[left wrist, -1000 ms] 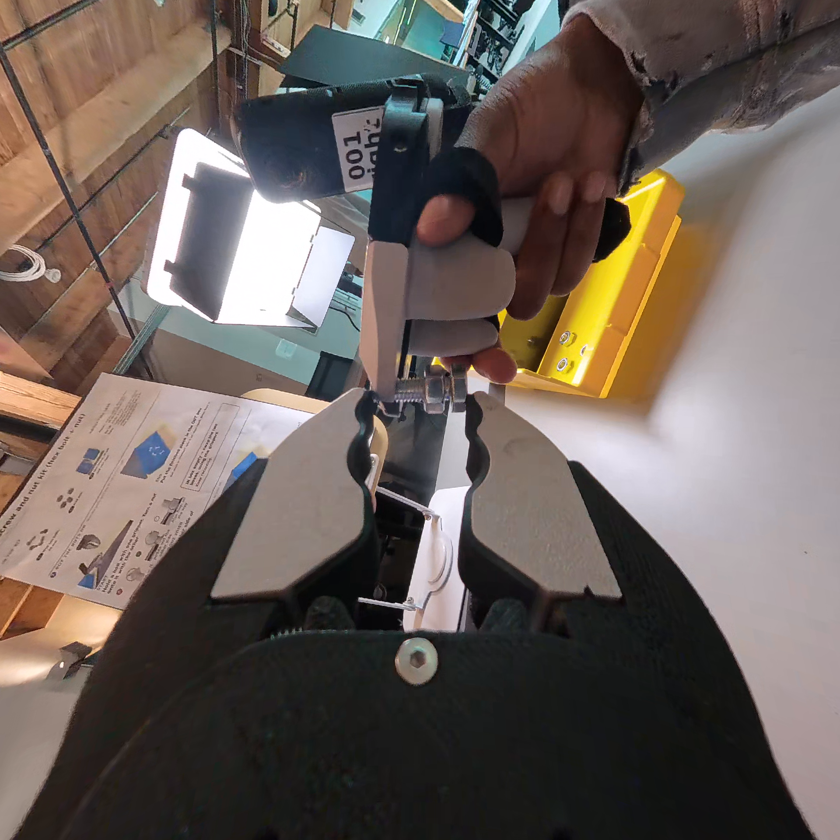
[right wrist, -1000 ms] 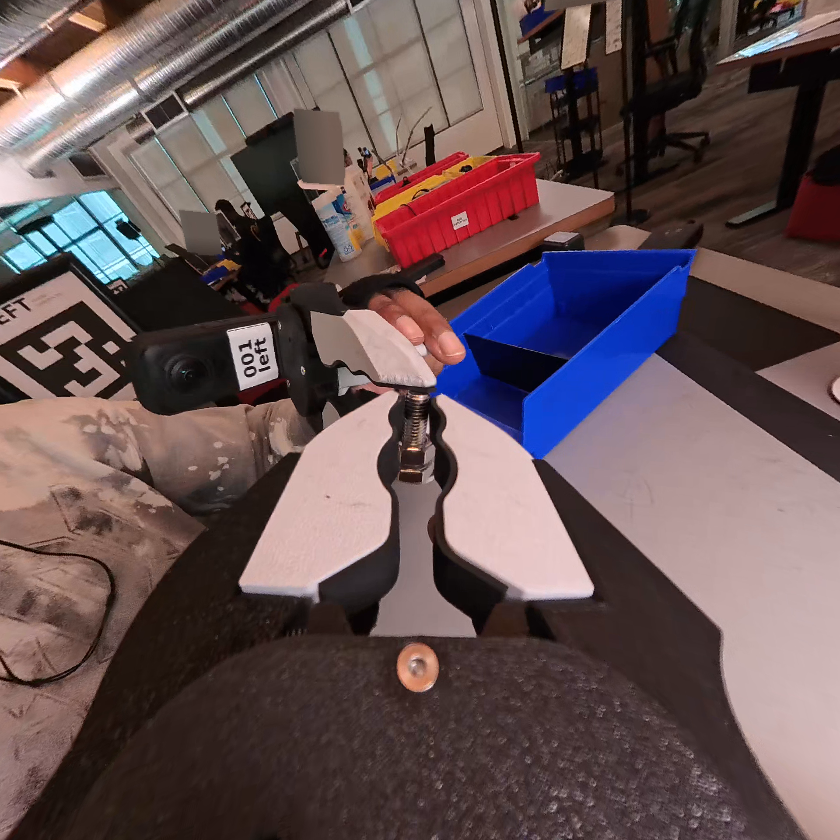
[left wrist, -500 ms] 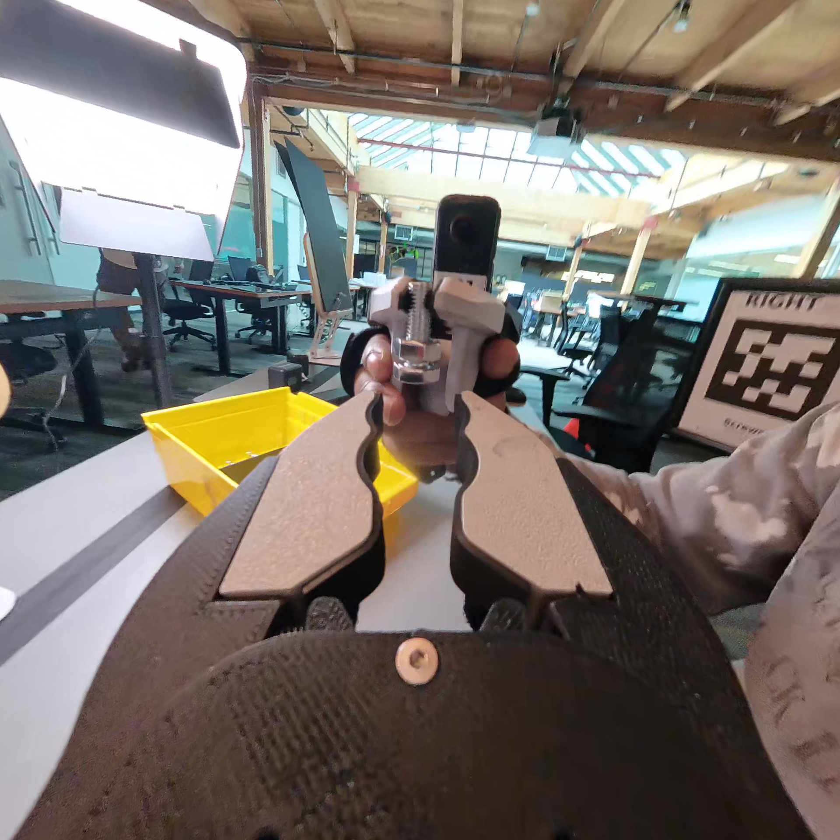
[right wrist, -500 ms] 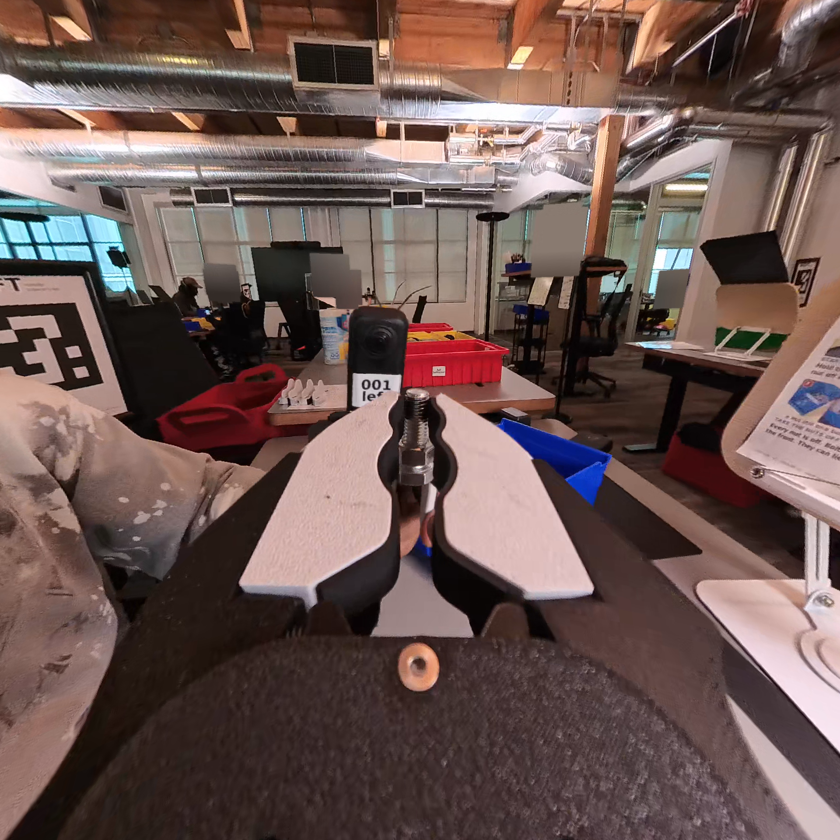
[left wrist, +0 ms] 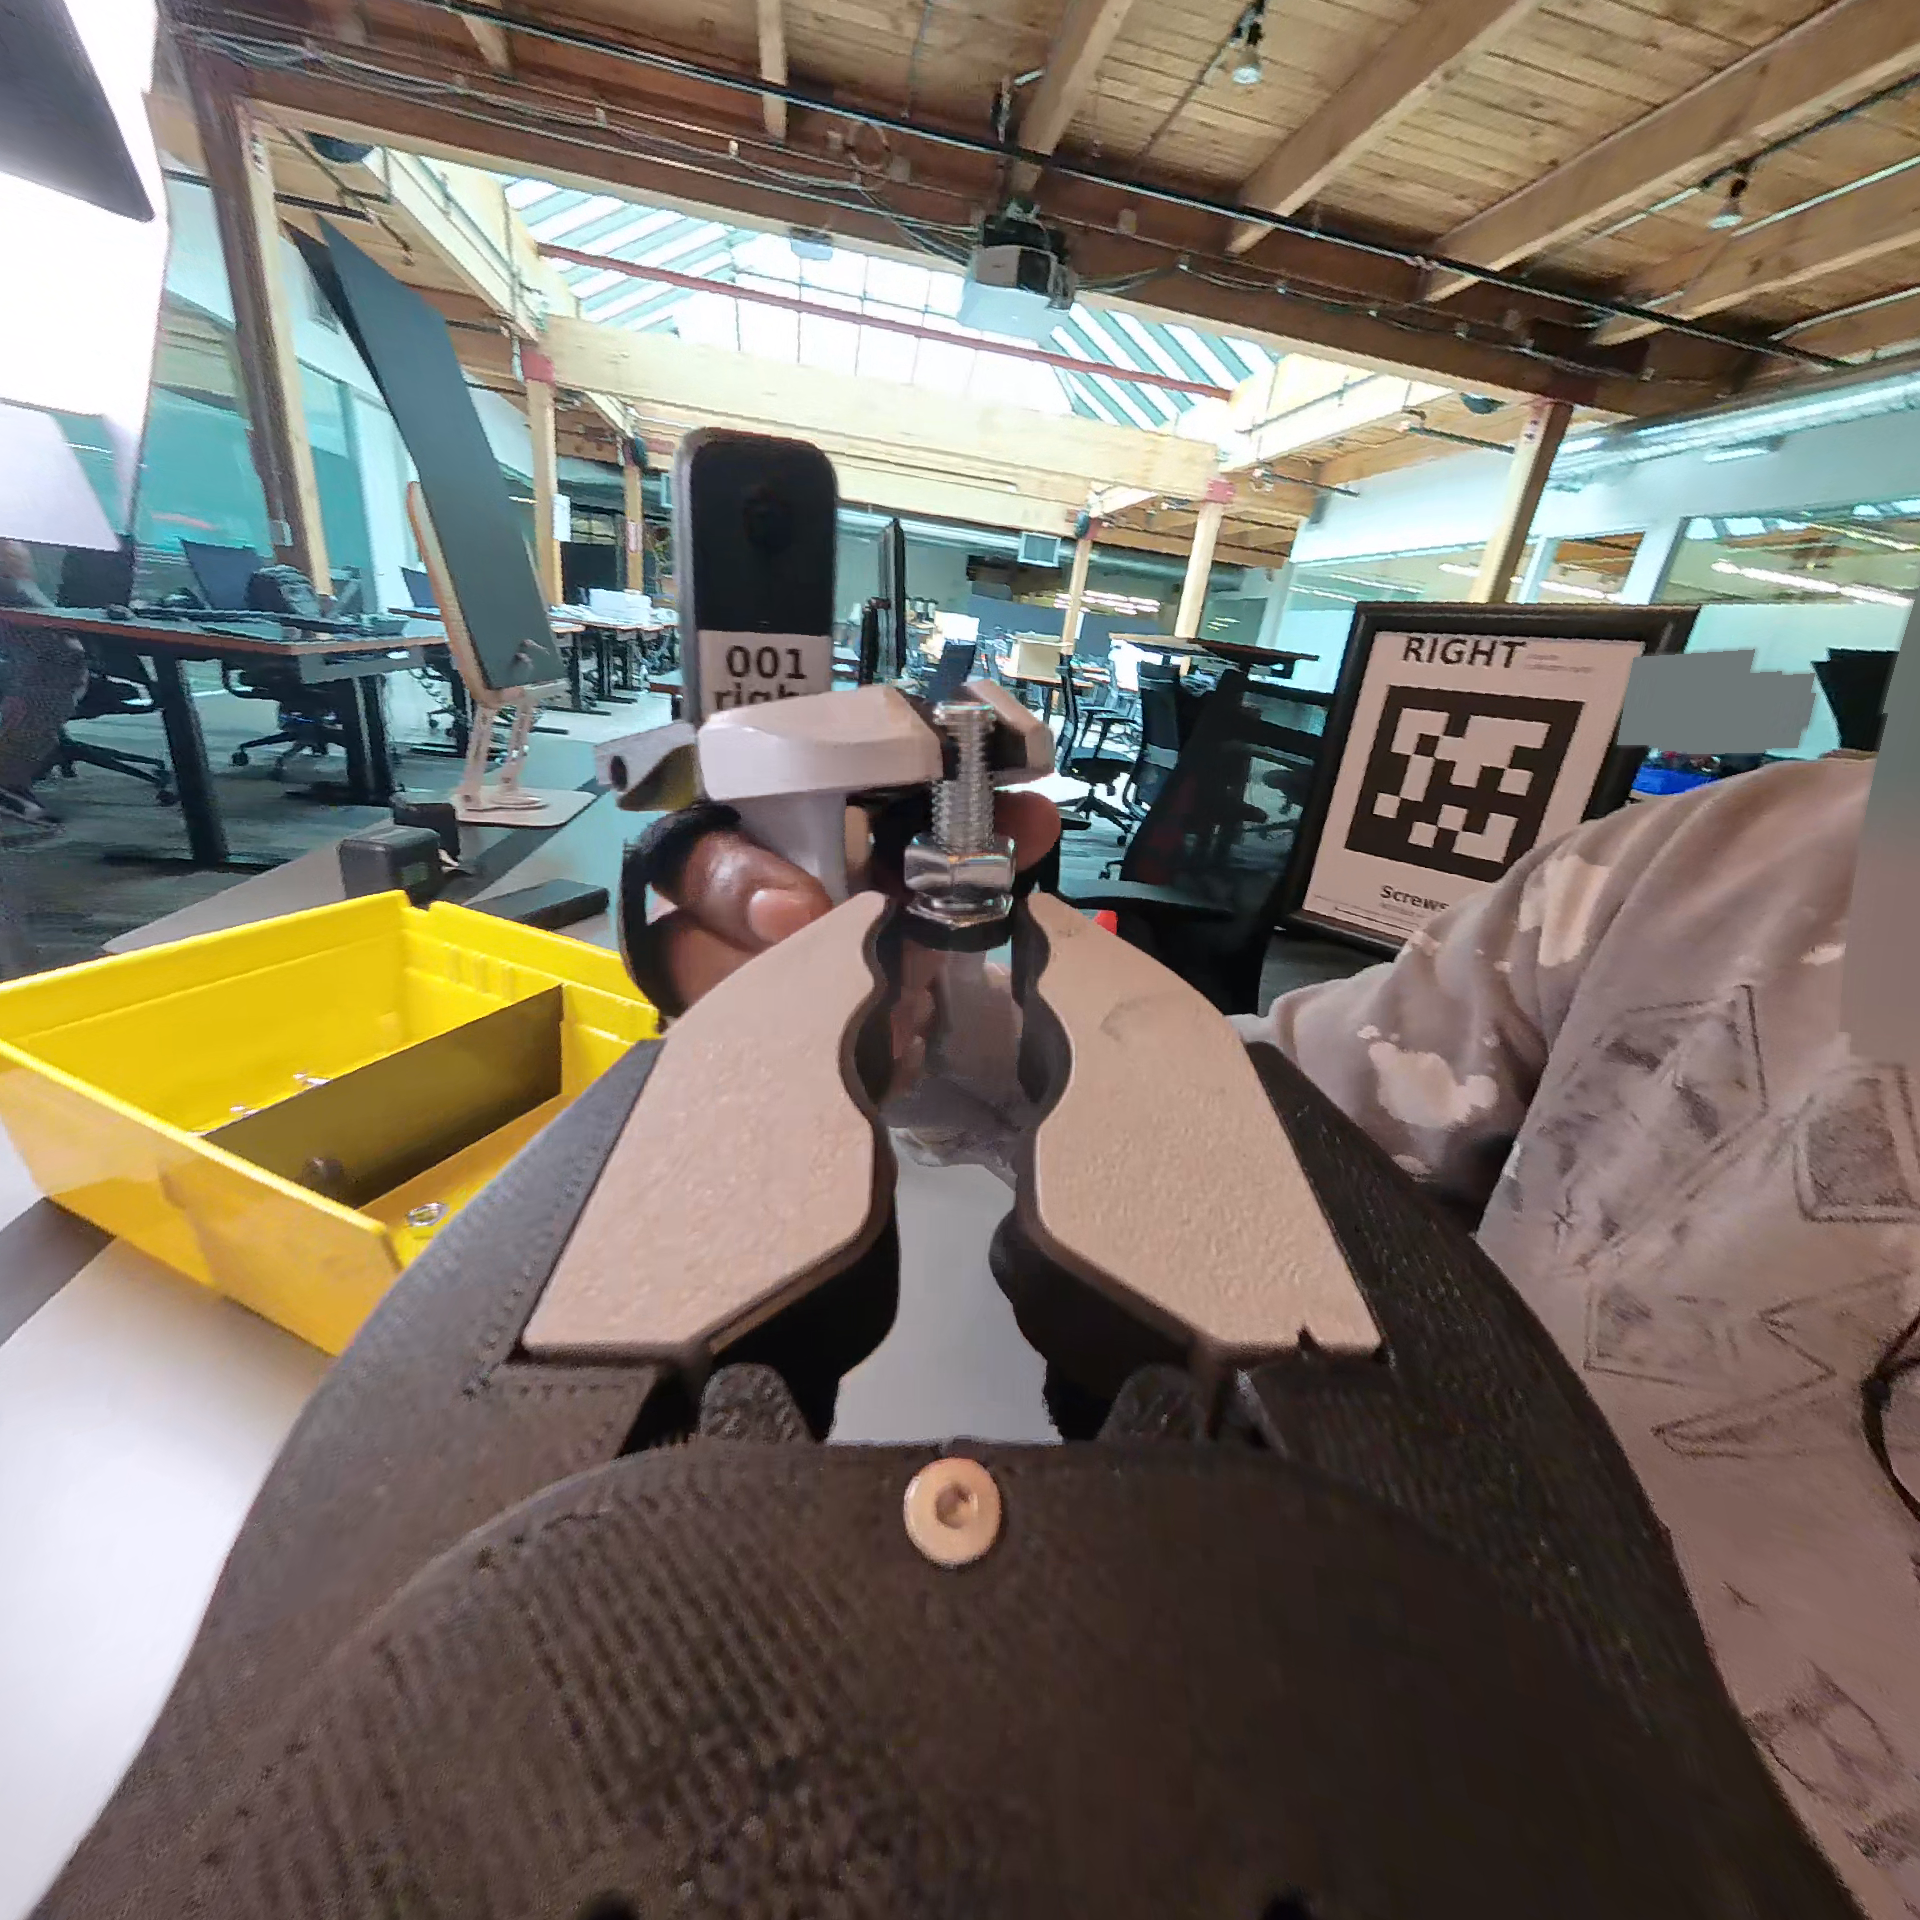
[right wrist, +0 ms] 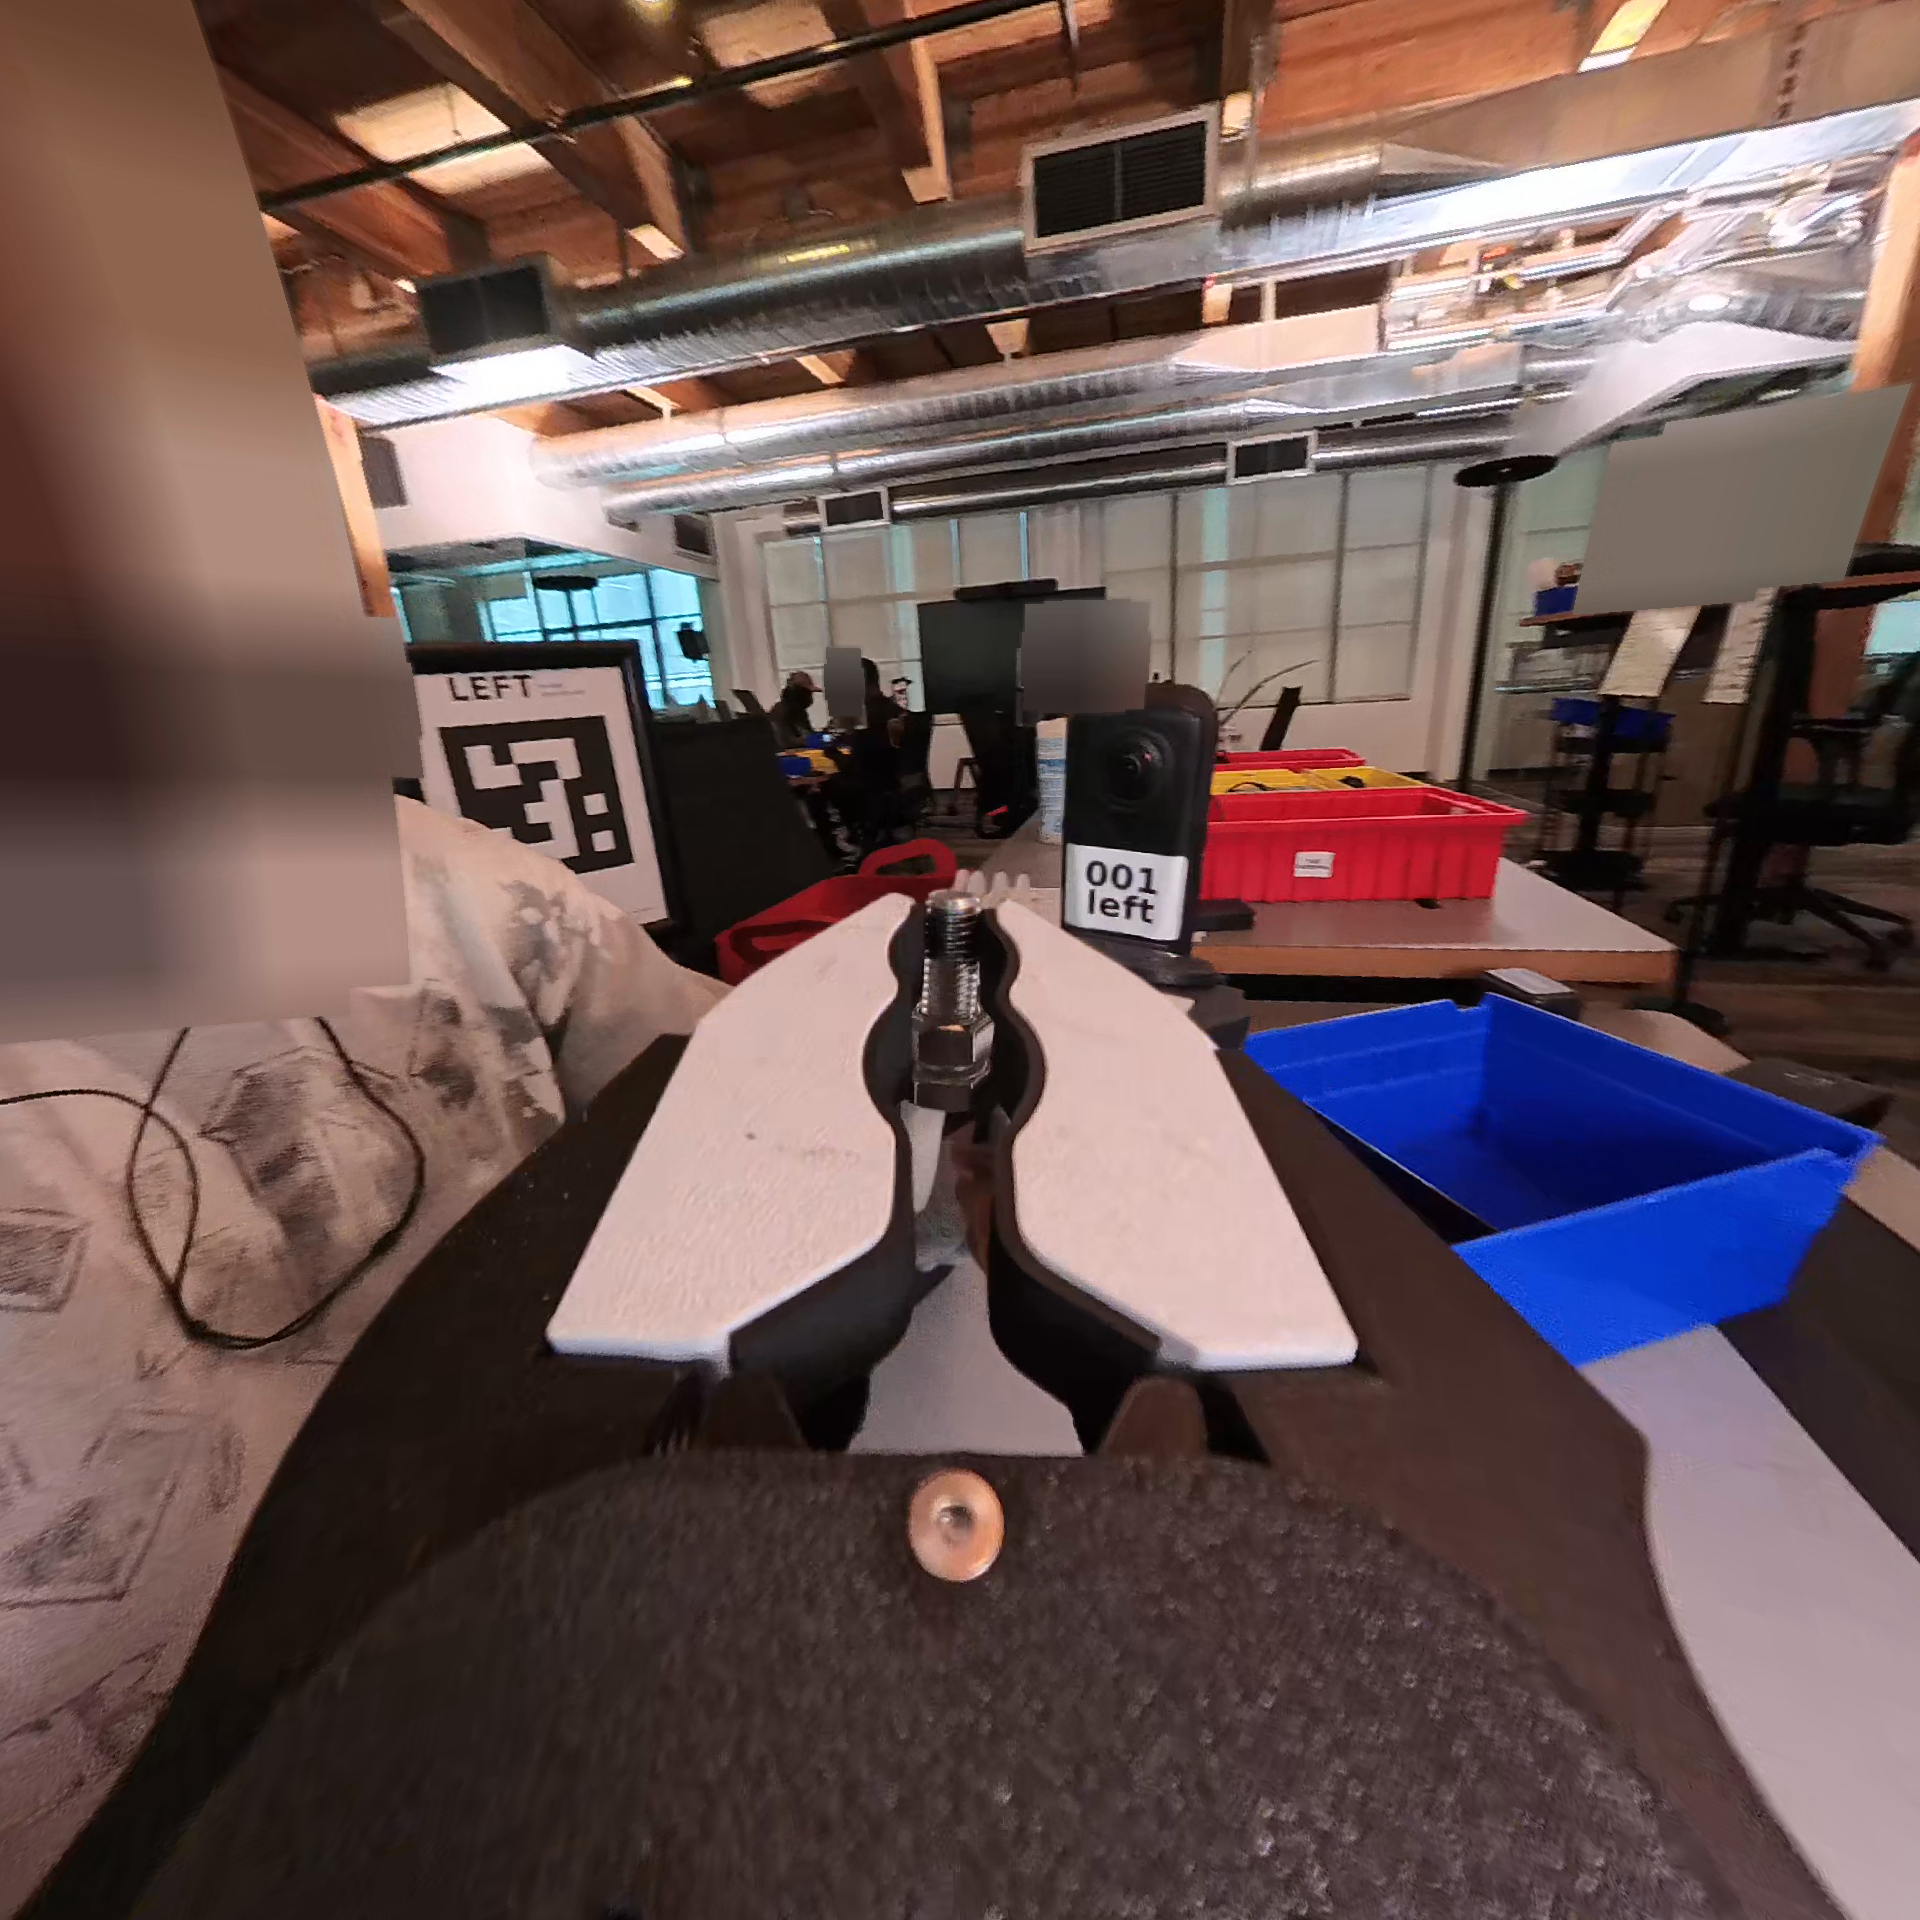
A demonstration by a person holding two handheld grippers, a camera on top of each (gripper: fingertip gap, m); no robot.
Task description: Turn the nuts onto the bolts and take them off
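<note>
Between L jaws' open tips, nut [left wrist: 958, 881] w/ side gaps

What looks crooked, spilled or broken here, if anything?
Nothing stands out. The silver threaded bolt stands straight in the white-fingered right gripper, its silver hex nut sits level, and the yellow plastic bin and blue plastic bin stand upright.

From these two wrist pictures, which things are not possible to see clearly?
- Left wrist view: whether the left gripper grips the nut; its fingertips flank it, contact unclear.
- Right wrist view: the bolt head, hidden low between the right gripper fingers.
- Left wrist view: small parts in the yellow bin, too small to name.
- Right wrist view: blue bin floor, partly behind its wall.
</note>
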